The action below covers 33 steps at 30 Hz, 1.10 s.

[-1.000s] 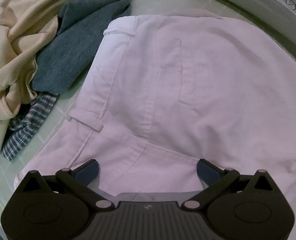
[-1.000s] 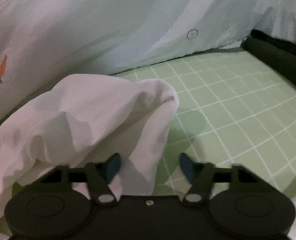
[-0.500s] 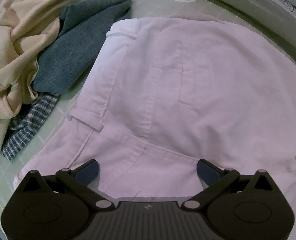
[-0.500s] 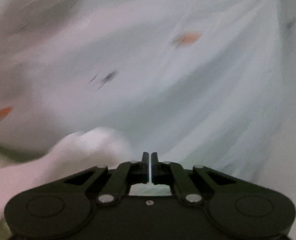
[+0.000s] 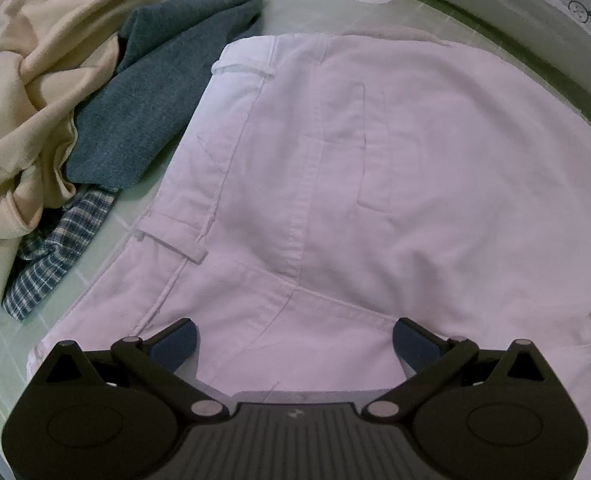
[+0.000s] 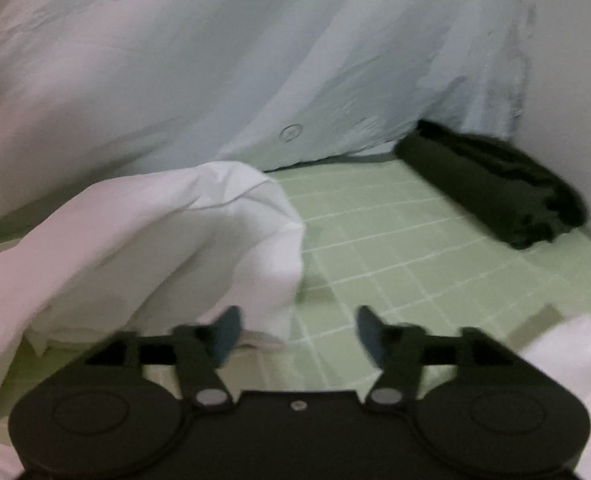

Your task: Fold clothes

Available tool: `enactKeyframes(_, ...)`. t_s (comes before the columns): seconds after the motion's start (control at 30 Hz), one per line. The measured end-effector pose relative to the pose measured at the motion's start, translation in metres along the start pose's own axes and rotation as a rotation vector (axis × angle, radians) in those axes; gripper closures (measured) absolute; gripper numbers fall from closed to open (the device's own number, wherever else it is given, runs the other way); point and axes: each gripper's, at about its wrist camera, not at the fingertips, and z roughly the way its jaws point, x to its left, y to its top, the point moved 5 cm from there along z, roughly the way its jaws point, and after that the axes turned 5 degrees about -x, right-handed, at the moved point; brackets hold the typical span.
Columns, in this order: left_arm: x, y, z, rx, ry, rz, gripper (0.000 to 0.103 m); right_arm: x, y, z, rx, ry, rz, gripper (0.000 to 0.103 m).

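Note:
Pale pink-white trousers (image 5: 355,168) lie flat on the green checked sheet, waistband to the left, seen in the left wrist view. My left gripper (image 5: 295,340) hangs open just above their lower part, blue pads wide apart, nothing pinched. In the right wrist view a bunched-up fold of the same white cloth (image 6: 167,240) rises at the left. My right gripper (image 6: 297,332) is beside it with jaws opening; the left pad sits at the cloth's lower edge, and between the pads shows only green sheet (image 6: 395,248).
A heap of clothes lies left of the trousers: a cream garment (image 5: 43,80), a grey-blue one (image 5: 159,92) and a blue plaid one (image 5: 55,252). A dark rolled cloth (image 6: 491,184) lies at the far right. A pale printed quilt (image 6: 215,60) rises behind.
My right gripper went from partly open to shut while swinging up toward the quilt, then came back down beside the white fold with jaws apart. The left gripper and trousers stayed put.

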Motion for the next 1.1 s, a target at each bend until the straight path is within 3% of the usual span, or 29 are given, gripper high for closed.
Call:
enactKeyframes(0.03,0.0,0.0,0.0,0.001,0.0,0.0,0.0,0.0,0.002,0.006,0.004,0.021,0.015,0.019)
enactKeyframes(0.17,0.0,0.0,0.0,-0.005,0.0,0.0,0.0,0.008,0.014,0.037,0.03,0.073,0.05,0.016)
enactKeyframes(0.33,0.0,0.002,0.0,0.001,-0.001,0.0,0.0,0.02,0.025,0.078,0.046,0.046,-0.102,0.016)
enactKeyframes(0.53,-0.001,0.005,0.002,0.017,-0.001,0.003,0.0,0.023,0.04,0.107,0.05,0.073,-0.181,0.019)
enactKeyframes(0.63,-0.001,0.006,0.002,0.021,-0.001,0.003,0.0,0.025,0.039,0.119,0.08,0.109,-0.206,0.032)
enactKeyframes(0.67,-0.001,0.006,0.002,0.021,-0.001,0.003,0.0,0.026,0.039,0.122,0.09,0.132,-0.212,0.05)
enactKeyframes(0.7,-0.001,0.006,0.002,0.021,-0.001,0.003,0.0,0.028,0.038,0.123,0.101,0.161,-0.214,0.062)
enactKeyframes(0.73,-0.001,0.007,0.002,0.021,-0.002,0.004,0.0,0.028,0.04,0.123,0.109,0.177,-0.204,0.089)
enactKeyframes(0.77,-0.001,0.007,0.002,0.019,-0.002,0.004,0.0,0.028,0.042,0.123,0.113,0.19,-0.198,0.097)
enactKeyframes(0.83,-0.001,0.007,0.002,0.016,-0.002,0.005,0.0,0.032,0.051,0.113,0.065,0.169,-0.258,0.099)
enactKeyframes(0.9,-0.001,0.007,0.002,0.011,-0.003,0.006,0.0,0.038,0.07,0.096,-0.046,0.107,-0.392,0.1)
enactKeyframes(1.1,-0.001,0.009,0.002,0.006,-0.004,0.007,0.0,0.066,0.144,-0.015,-0.56,-0.112,-0.756,0.099)
